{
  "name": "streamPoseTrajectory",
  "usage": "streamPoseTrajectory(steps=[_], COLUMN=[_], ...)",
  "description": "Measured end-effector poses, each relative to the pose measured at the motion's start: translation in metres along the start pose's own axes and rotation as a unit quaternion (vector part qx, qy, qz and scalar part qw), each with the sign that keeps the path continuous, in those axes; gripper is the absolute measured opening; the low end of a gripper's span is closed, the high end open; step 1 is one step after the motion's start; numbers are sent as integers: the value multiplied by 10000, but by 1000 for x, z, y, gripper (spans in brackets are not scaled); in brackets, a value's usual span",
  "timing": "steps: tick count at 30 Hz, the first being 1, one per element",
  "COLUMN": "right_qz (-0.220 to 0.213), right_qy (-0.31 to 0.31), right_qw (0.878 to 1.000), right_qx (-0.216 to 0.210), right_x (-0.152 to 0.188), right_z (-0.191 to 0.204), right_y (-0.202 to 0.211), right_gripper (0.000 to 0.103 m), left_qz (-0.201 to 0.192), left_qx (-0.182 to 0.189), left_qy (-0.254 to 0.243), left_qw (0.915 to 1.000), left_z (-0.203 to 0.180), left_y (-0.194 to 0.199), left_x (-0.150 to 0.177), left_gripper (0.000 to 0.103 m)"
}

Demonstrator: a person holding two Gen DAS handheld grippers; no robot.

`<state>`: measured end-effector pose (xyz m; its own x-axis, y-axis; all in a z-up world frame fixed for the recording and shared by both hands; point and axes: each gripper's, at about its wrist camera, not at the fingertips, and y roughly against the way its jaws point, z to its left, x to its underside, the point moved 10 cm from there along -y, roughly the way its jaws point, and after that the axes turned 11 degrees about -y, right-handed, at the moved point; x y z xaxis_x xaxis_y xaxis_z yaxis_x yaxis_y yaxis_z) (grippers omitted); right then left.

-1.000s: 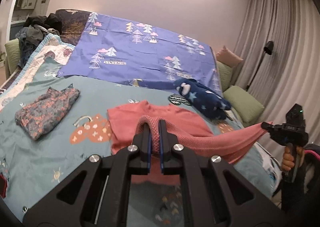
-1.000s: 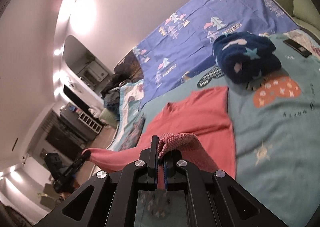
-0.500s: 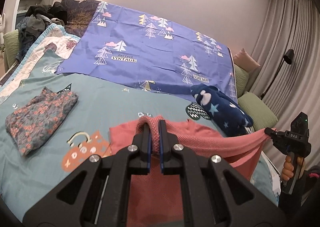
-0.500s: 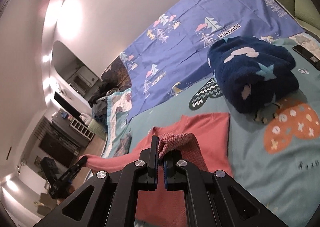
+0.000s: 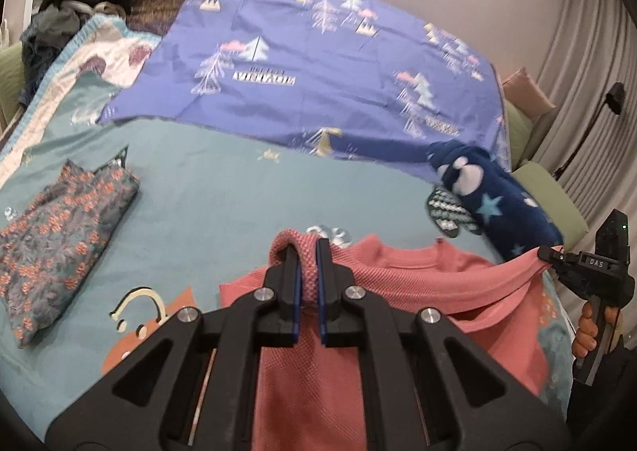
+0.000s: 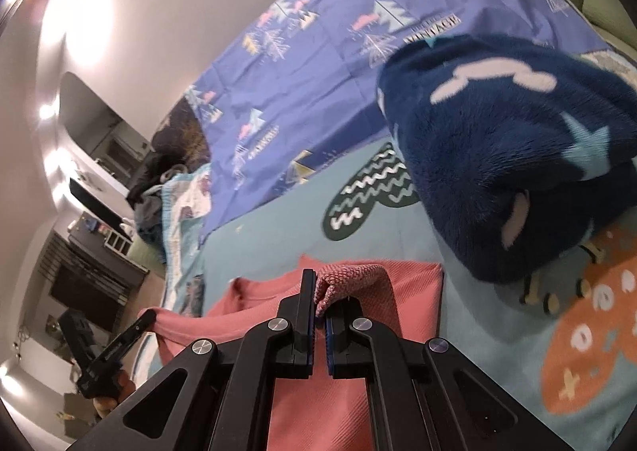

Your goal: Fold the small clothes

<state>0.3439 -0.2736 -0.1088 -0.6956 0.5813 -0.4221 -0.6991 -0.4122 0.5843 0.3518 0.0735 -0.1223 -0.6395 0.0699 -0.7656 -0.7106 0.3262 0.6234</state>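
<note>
Coral-pink knitted child's sweater [image 5: 398,284] lies partly on the teal printed bedspread [image 5: 223,188], collar end away from me, its near hem lifted and stretched crosswise between my two claws. My left claw [image 5: 307,252] is clamped on one hem corner; my right claw [image 6: 318,295] pinches the other. The long axis runs straight ahead, so the fold should go forward onto the collar (both hands equally near). From left to right: a folded floral garment [image 5: 59,220], a purple tree-print sheet [image 5: 318,65], a navy fleece bundle [image 6: 509,140], then curtains [image 5: 589,73].
</note>
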Motion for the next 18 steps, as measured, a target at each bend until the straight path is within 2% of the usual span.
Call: streamPoseTrajectory(steps=[3,6,9,12,13,14,16,18], right_qz=[130,316,551,413,279,178,-43,-105], right_qy=[-31,-50,-246,-421,-378,-329,-139,38], right_qw=[9997,9976,9951,9963,9970,9973,9976,9975], right_qx=[193,606,780,619,622,624,678,705], right_x=[-2,-1,5,2,-1,-3,-8,-6], right_z=[-11,-31,-47,-50,-48,-46,-39,-35], right_y=[-22,-44,-53,-37,-27,-19,2,19], right_gripper=[3,5,10,16,20,23,27,31], left_qz=[287,684,860,725,629,502,51,-294], left_qx=[-102,-196,-89,24,38,-29,-287,-264], left_qy=[29,111,342,492,523,533,523,466], left_qw=[9995,9974,9957,9961,9966,9973,9982,9981], left_z=[9,16,21,22,24,25,32,33], left_y=[-29,-53,-63,-52,-44,-36,-11,13], left_x=[11,27,36,29,22,16,-2,-15], left_gripper=[8,8,12,16,21,32,46,48])
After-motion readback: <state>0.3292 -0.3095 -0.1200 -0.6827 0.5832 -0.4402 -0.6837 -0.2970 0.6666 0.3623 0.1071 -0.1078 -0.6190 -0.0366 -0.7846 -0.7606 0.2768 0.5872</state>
